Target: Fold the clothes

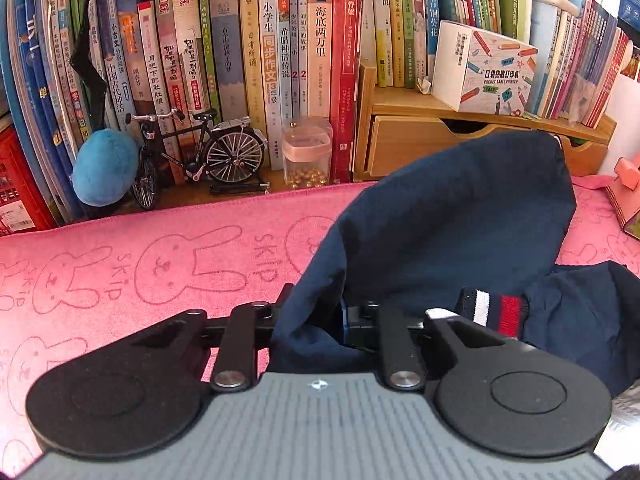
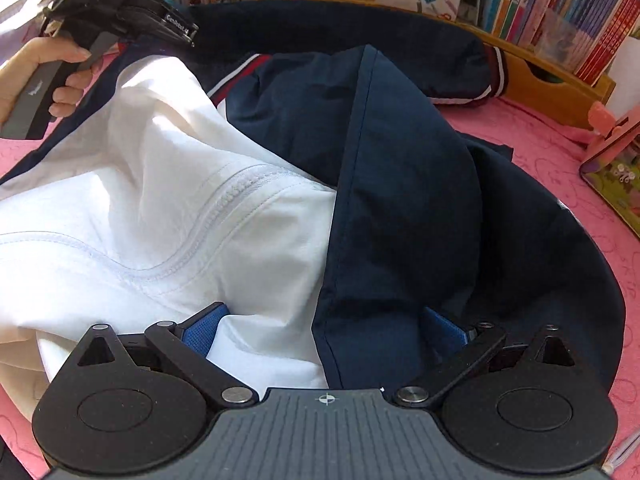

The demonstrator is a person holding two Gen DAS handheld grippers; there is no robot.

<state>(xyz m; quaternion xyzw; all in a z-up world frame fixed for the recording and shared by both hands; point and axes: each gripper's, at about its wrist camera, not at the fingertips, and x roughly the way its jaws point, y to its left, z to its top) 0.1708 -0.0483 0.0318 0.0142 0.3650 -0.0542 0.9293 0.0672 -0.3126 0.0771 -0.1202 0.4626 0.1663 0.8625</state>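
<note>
A navy and white jacket (image 2: 420, 160) lies rumpled on the pink rabbit-print towel (image 1: 120, 272). My left gripper (image 1: 316, 312) is shut on a fold of its navy fabric (image 1: 460, 216), which rises as a hump and hides the fingertips. A red, white and navy striped cuff (image 1: 492, 308) lies just to the right of it. In the right wrist view my right gripper (image 2: 324, 328) stands open low over the jacket. Its blue pads (image 2: 204, 332) are wide apart, with the white panel (image 2: 160, 200) and a navy edge between them. The left gripper (image 2: 180, 28), held by a hand (image 2: 24, 68), shows at the top left.
Behind the towel runs a shelf of books with a model bicycle (image 1: 200, 152), a blue plush (image 1: 104, 168) and a clear jar (image 1: 306, 152). A wooden drawer organiser (image 1: 420, 148) carries a label printer box (image 1: 480, 68). A pink stand (image 2: 612, 148) sits at the right edge.
</note>
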